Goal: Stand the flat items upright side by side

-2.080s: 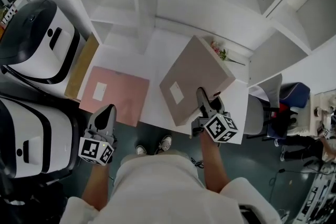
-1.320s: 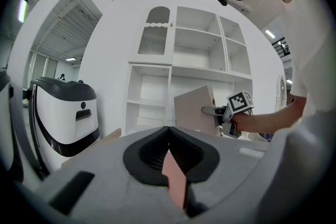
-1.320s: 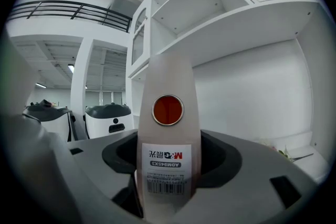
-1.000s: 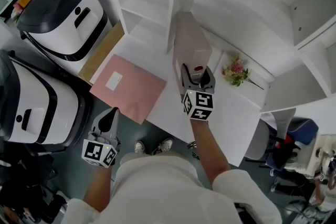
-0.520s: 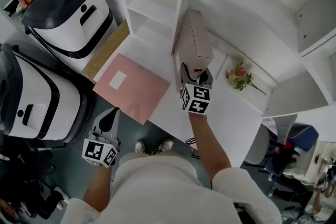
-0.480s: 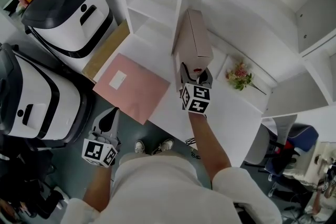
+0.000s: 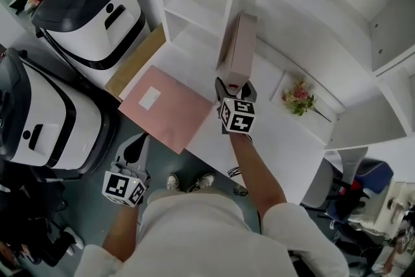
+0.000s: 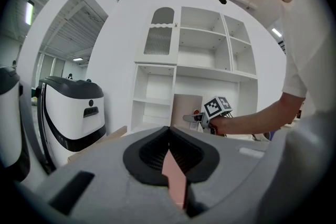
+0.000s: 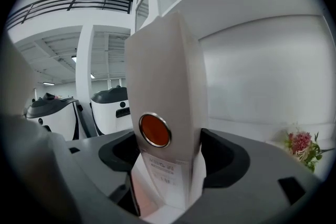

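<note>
A taupe flat box [image 7: 238, 48] stands upright on its edge on the white table [image 7: 272, 133], close to the shelf's divider. My right gripper [image 7: 233, 84] holds its near end. In the right gripper view the box [image 9: 163, 102], with an orange round sticker, fills the gap of that gripper [image 9: 167, 152]. The jaws have just been opening, and the pads still lie against both sides. A pink folder [image 7: 167, 107] lies flat to the left. My left gripper [image 7: 133, 143] hangs off the table's near edge, shut and empty [image 8: 169, 134].
A tan board [image 7: 133, 61] lies flat at the table's left edge. Two white and black machines [image 7: 84, 10] [image 7: 45, 126] stand left of the table. A small flower sprig [image 7: 298, 97] lies right of the box. White shelf compartments [image 7: 194, 3] rise behind.
The right gripper raised the taupe box from leaning flat to standing on edge and carried it toward the shelf divider, then lowered it. The left gripper stayed put.
</note>
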{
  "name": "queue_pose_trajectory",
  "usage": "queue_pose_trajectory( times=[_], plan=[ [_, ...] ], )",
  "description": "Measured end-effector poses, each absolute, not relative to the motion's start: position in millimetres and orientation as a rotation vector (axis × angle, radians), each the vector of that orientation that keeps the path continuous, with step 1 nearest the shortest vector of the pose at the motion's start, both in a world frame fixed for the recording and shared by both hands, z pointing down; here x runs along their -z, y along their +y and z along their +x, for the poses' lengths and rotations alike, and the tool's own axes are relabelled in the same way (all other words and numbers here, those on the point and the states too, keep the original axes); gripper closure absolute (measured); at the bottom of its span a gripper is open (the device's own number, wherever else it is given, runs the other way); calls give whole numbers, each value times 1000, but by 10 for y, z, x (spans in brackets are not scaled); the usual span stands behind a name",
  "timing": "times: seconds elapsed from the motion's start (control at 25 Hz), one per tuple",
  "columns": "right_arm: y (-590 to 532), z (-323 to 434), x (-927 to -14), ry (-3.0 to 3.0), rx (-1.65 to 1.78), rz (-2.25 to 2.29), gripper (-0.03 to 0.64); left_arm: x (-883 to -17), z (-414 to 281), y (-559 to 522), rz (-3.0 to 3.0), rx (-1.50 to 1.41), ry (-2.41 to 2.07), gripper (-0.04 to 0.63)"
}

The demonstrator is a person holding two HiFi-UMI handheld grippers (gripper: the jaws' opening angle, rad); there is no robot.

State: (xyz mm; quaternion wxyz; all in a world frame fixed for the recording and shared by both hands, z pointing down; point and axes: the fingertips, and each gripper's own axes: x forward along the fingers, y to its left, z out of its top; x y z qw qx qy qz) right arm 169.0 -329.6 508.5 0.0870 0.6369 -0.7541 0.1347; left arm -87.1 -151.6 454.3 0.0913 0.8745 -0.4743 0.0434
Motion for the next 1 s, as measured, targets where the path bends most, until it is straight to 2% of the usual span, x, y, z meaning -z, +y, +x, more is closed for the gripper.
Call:
queue_pose_trajectory(
  times=[0.48, 0.68, 1.0],
  plan=[
    [-3822, 1642, -5097, -2260, -405, 1799, 259, -4591, -1059, -1412, 2544, -146, -1471, 580],
    [-3941, 1551, -5110, -2278, -369, 1695, 289, -4637, -1122, -1365, 2517, -149, -1485, 580],
    [-4155, 1657, -5140, -2282, -381, 1652, 296, -4656, -1055, -1378, 2530, -156, -1468, 580]
  ],
)
